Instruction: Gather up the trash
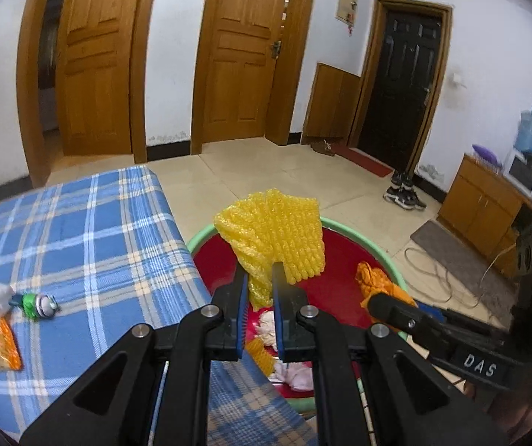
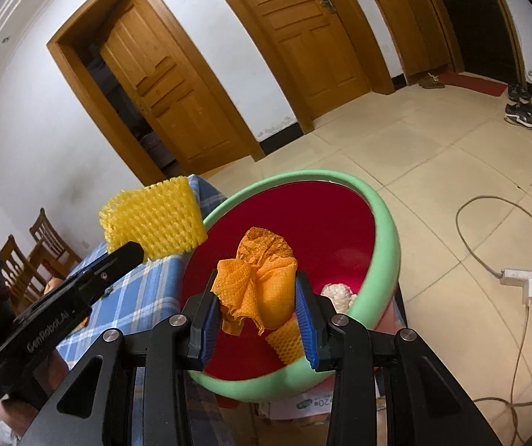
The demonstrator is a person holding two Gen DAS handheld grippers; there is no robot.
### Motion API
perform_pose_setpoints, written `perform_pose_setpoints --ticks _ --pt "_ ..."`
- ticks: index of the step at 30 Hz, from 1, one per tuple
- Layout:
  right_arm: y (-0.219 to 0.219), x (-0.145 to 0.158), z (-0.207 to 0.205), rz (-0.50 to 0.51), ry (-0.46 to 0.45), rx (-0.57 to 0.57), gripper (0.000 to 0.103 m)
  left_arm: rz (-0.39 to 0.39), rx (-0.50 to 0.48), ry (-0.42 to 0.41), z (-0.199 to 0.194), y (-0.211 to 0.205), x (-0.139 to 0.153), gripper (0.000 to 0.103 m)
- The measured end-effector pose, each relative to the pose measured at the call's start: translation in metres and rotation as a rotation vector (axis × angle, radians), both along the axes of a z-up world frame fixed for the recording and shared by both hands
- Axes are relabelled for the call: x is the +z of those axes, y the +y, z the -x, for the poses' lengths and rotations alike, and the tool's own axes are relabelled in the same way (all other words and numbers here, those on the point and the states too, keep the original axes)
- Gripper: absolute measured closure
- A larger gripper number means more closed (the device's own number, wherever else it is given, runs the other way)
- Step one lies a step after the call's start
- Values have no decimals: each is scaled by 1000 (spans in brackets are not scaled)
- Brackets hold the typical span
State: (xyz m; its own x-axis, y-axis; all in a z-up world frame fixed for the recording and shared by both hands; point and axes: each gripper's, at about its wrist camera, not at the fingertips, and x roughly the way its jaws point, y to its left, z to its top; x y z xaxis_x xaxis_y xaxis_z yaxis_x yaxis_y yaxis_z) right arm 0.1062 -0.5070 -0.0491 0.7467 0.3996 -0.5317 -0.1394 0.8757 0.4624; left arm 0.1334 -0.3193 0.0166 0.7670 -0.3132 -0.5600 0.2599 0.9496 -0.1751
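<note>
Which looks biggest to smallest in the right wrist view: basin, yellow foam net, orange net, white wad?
1. basin
2. yellow foam net and orange net: similar, and the orange one is nearer the camera, so unranked
3. white wad

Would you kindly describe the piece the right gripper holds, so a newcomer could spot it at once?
Find the green-rimmed red basin beside the blue plaid table. Above it, the right gripper pinches a crumpled orange foam net. It is darker and more bunched than the flat yellow foam net in the left gripper.
</note>
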Motion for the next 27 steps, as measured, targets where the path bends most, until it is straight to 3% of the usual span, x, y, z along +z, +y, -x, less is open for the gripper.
perform_pose_setpoints --ticks 7,9,17,27 --pt "4 -1 -1 7 -1 2 65 -4 -11 32 -1 -1 -3 89" --pt "8 0 -4 16 0 7 65 -10 -17 38 0 -2 -3 81" --pt "17 -5 -11 52 9 18 65 -11 -3 -2 11 0 0 27" --pt "20 -6 -15 87 4 7 60 -9 6 8 9 4 0 26"
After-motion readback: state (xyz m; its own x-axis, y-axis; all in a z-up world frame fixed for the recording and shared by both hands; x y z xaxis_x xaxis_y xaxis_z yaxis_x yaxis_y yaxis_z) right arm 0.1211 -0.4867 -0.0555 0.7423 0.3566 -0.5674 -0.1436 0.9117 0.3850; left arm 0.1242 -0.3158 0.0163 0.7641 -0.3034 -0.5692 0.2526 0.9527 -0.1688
